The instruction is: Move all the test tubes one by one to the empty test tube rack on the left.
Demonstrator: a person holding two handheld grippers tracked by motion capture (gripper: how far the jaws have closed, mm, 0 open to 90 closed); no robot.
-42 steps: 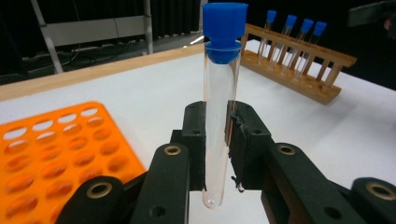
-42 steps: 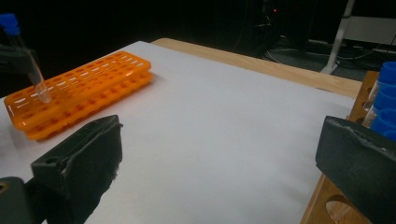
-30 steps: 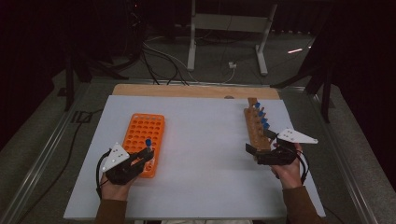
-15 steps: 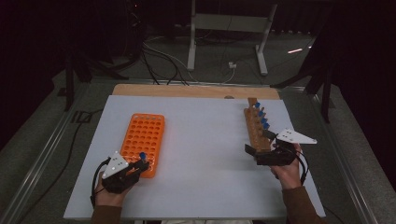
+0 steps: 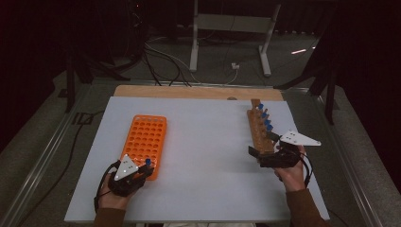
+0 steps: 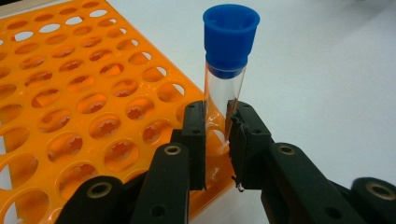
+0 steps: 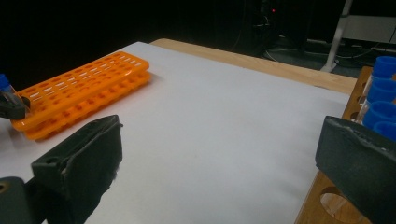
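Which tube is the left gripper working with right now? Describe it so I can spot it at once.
Start at the orange tube rack on the left of the white table and go to its near right corner. There the left gripper is shut on a clear test tube with a blue cap. It stands apart from the other blue-capped tubes, which sit in the wooden rack on the right.

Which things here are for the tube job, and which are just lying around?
For the job:
- blue-capped tube, clamped in the left hand-held gripper
- orange rack
- wooden rack with more blue-capped tubes
- right hand-held gripper, jaws open

Just lying about:
- cables on the floor
- metal stand behind the table
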